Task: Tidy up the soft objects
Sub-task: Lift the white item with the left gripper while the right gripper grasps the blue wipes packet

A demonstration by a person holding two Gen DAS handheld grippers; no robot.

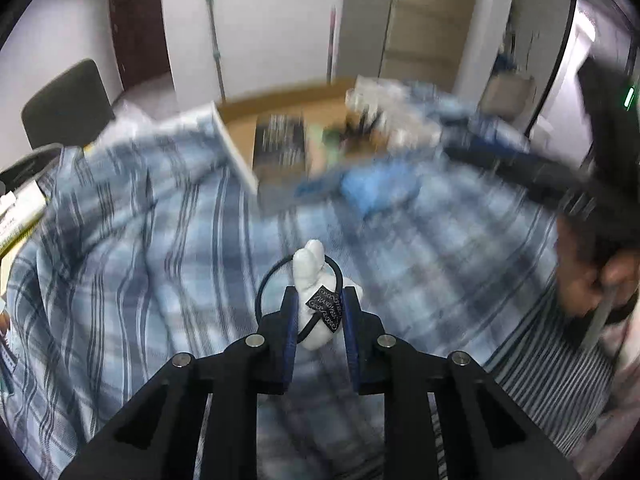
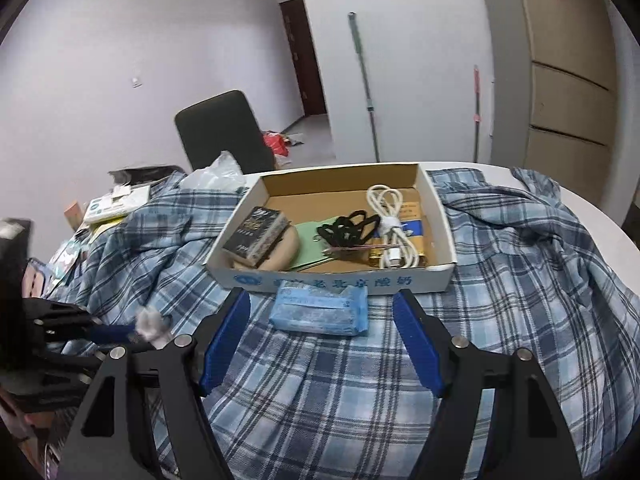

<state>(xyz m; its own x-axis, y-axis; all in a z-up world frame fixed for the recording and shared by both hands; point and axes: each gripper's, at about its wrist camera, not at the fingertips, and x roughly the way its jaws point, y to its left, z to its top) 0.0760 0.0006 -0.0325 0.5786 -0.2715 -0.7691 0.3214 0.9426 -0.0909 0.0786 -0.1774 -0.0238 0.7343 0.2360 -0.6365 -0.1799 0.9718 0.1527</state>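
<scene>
My left gripper [image 1: 320, 296] is shut on a small white plush rabbit [image 1: 310, 280] fixed to a black elastic hair band [image 1: 264, 284], held just above the blue plaid cloth [image 1: 140, 280]. The right wrist view shows that same gripper [image 2: 132, 332] at the far left with the white plush [image 2: 150, 322] in its tips. My right gripper [image 2: 322, 300] is open, its blue fingers [image 2: 224, 340] either side of a blue tissue pack [image 2: 320, 310] lying on the cloth in front of a cardboard box [image 2: 340, 280]. Nothing sits between its pads.
The box holds a dark book [image 2: 258, 236], black hair bands [image 2: 352, 226], a green sheet and a white cable [image 2: 390, 232]. Boxes and papers [image 2: 112, 204] crowd the table's left end. A dark chair [image 2: 224, 136] stands behind. A person's hand [image 1: 592, 276] shows at the right.
</scene>
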